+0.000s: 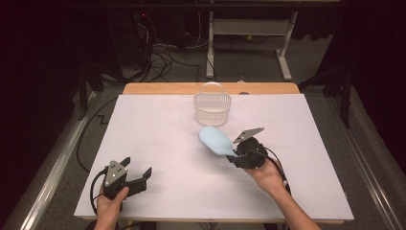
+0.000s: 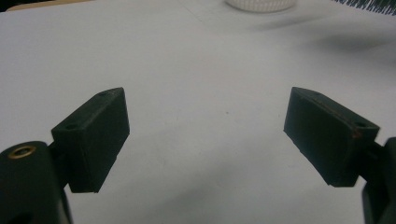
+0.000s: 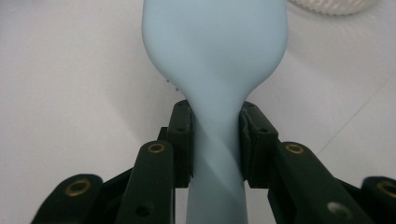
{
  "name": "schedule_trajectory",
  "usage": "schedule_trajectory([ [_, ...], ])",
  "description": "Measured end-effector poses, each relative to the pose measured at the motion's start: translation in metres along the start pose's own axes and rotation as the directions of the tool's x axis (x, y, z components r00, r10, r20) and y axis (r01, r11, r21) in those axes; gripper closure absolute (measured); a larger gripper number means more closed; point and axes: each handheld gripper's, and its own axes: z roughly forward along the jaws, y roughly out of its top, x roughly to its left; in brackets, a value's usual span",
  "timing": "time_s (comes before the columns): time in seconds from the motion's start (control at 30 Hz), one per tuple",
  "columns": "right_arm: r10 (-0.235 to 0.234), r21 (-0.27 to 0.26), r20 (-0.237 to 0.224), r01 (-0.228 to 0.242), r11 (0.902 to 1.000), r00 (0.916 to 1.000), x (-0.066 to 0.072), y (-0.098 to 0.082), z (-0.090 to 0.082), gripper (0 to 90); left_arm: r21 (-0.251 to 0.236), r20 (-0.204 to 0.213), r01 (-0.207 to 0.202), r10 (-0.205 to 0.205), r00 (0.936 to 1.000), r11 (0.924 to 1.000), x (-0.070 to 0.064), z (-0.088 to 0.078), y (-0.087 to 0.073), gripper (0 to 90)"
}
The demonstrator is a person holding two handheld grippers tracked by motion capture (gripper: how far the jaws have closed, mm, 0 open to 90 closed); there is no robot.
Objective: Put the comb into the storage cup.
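Here the right gripper pinches a light blue hairbrush by its handle, head aimed at the white basket just beyond. The left gripper, far from the basket, rests with its 2 jaws spread, empty.

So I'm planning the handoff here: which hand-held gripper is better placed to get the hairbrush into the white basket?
The right hand-held gripper. It is already shut on the light blue hairbrush by its handle, brush head pointing toward the white basket. The left hand-held gripper is open near the table's front-left, far from both.
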Motion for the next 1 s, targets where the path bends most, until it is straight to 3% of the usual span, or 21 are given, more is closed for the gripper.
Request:
schedule_trajectory([
  [0.17,0.016,-0.032,0.002,-0.016,0.9993,0.9999,-0.002,-0.008,-0.012,69.9,-0.001,0.025,-0.008,0.008,0.9997,1.0,-0.003,0.002,0.003,13.9],
  [0.4,0.023,-0.096,-0.009,-0.024,0.9951,0.9997,-0.001,-0.02,-0.026,69.9,-0.006,0.026,-0.017,0.018,0.9995,0.9998,-0.009,0.006,0.009,13.9],
  [0.47,-0.001,-0.105,-0.001,0.001,0.9945,1.0,0.004,-0.025,-0.028,69.9,-0.009,0.026,-0.025,0.025,0.9993,0.9996,-0.012,0.006,0.011,13.8],
  [0.7,-0.038,-0.126,0.002,0.038,0.9913,0.9993,0.015,-0.038,-0.032,69.9,-0.014,0.063,-0.021,0.022,0.9977,0.9997,-0.019,0.01,0.018,12.9],
  [1.0,-0.032,-0.133,-0.027,0.028,0.9907,0.9991,0.02,-0.038,-0.025,69.9,-0.02,0.112,-0.026,0.028,0.9933,0.9995,-0.027,0.02,0.027,12.9],
])
